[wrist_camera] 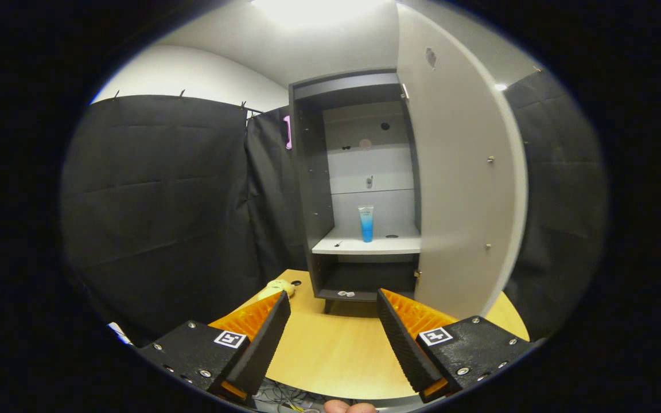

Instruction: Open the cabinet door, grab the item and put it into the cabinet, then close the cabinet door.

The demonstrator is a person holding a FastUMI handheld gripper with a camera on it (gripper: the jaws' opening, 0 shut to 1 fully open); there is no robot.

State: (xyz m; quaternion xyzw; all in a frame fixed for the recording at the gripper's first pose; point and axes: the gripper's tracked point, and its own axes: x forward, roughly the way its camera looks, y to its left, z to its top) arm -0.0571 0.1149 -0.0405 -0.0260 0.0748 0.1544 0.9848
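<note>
The gripper (pixel 333 310) hangs with its fingers spread wide and empty above the wooden table (pixel 330 355), facing the cabinet (pixel 359 189) beyond them, whose door (pixel 459 189) stands swung open to the right and whose middle shelf (pixel 365 245) carries an upright blue tube (pixel 366 223).
</note>
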